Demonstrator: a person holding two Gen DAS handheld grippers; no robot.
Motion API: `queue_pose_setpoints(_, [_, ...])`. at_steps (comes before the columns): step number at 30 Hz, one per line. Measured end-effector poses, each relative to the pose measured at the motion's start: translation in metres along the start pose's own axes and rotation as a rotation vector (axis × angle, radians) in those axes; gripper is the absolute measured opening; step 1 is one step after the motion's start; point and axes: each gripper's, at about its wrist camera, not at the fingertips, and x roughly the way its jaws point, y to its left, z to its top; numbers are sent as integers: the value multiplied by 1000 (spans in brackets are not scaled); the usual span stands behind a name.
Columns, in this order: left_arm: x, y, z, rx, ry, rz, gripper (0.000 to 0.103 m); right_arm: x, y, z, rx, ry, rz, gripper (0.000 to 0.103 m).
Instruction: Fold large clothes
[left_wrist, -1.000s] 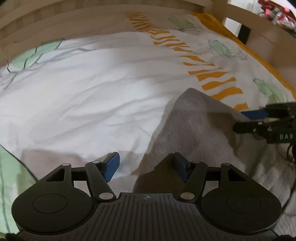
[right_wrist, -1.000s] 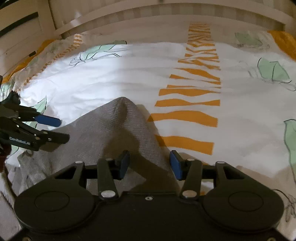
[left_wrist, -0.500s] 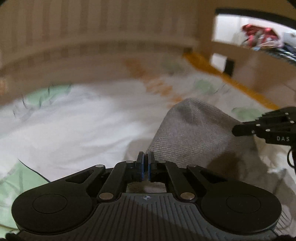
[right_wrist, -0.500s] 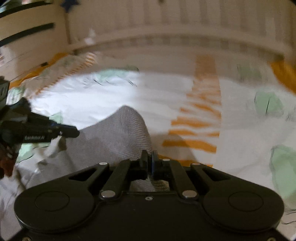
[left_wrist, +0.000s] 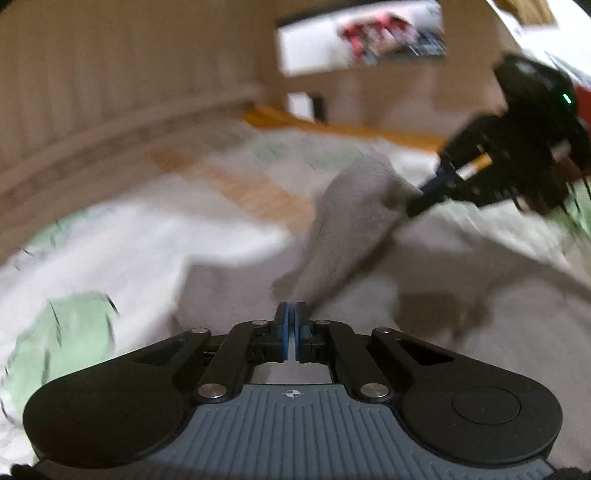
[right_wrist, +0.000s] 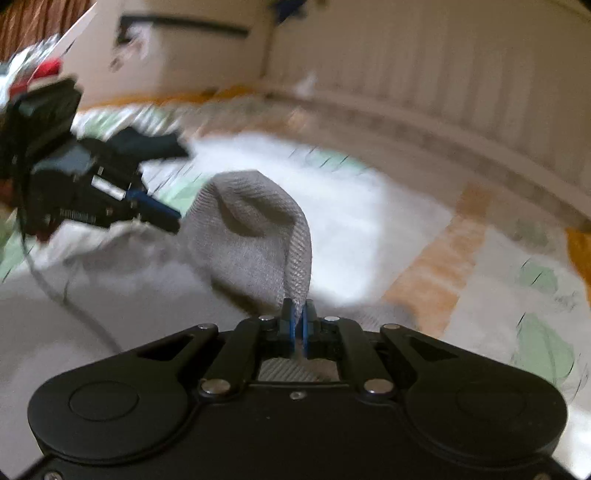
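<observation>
Both grippers pinch the grey cloth

Left gripper (left_wrist: 294, 314) and right gripper (right_wrist: 299, 312) each clamp the grey cloth (right_wrist: 255, 240) over the bedsheet (right_wrist: 369, 229); any lettering, at nine o'clock, is blurred.

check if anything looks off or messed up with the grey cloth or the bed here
Nothing looks damaged or spilled. The grey garment is pulled up off the patterned bedsheet in a loose, drooping fold, pinched by the shut right gripper and left gripper. Both views are motion-blurred, so fine detail is unclear.
</observation>
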Motion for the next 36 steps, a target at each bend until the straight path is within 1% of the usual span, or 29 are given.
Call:
queue_pose_setpoints(2, [-5, -16, -14, 35, 75, -58, 3, -3, 23, -16, -40, 76, 30, 9])
queue_pose_setpoints(5, [-15, -26, -23, 28, 165, -123, 4, -2, 45, -31, -67, 187, 99, 9])
queue_pose_setpoints(6, [-21, -24, -25, 17, 168, -117, 6, -3, 51, -33, -66, 215, 117, 9])
queue_pose_setpoints(7, [-26, -21, -22, -8, 168, -108, 6, -5, 56, -34, -66, 229, 118, 9])
queue_pose_setpoints(8, [-30, -18, -19, -55, 162, -98, 7, -9, 59, -32, -54, 231, 113, 9])
queue_pose_setpoints(9, [-32, -11, -14, -115, 149, -80, 7, -12, 59, -29, -24, 227, 105, 10])
queue_pose_setpoints(10, [-33, -3, -7, -193, 132, -58, 12, -14, 54, -22, 27, 215, 84, 11])
queue_pose_setpoints(11, [-34, 5, -2, -278, 107, -37, 23, -16, 49, -16, 84, 200, 59, 20])
queue_pose_setpoints(12, [-34, 14, 2, -355, 79, -22, 31, -18, 42, -16, 141, 181, 35, 30])
queue_pose_setpoints(13, [-31, 26, 5, -437, 47, 0, 46, -18, 32, -10, 221, 150, 5, 38])
queue_pose_setpoints(14, [-27, 34, 6, -494, 27, 22, 55, -19, 22, -7, 297, 125, -28, 55])
queue_pose_setpoints(15, [-20, 41, 7, -550, 16, 43, 57, -15, 11, -6, 361, 114, -55, 66])
queue_pose_setpoints(16, [-14, 50, 6, -621, 6, 65, 57, -13, 3, -6, 423, 109, -81, 68])
queue_pose_setpoints(17, [-8, 55, 5, -672, 1, 74, 58, -7, -6, -6, 474, 105, -117, 68])
queue_pose_setpoints(19, [3, 66, 0, -749, 20, 80, 62, 4, -16, -8, 529, 105, -173, 68])
queue_pose_setpoints(21, [16, 78, -2, -790, 23, 82, 62, 13, -28, -13, 585, 116, -211, 72])
queue_pose_setpoints(23, [27, 87, -2, -815, 6, 93, 62, 20, -38, -17, 638, 106, -222, 72])
queue_pose_setpoints(24, [23, 84, -7, -826, -4, 93, 62, 21, -39, -20, 653, 102, -230, 72])
queue_pose_setpoints(26, [29, 87, -9, -859, -20, 85, 62, 28, -47, -24, 654, 98, -251, 72])
queue_pose_setpoints(28, [40, 93, -10, -888, -29, 78, 62, 33, -45, -27, 642, 97, -260, 72])
queue_pose_setpoints(33, [50, 97, -18, -906, -20, 51, 62, 36, -41, -28, 628, 87, -258, 72])
queue_pose_setpoints(36, [53, 102, -23, -945, -33, 37, 61, 41, -38, -24, 604, 85, -256, 72])
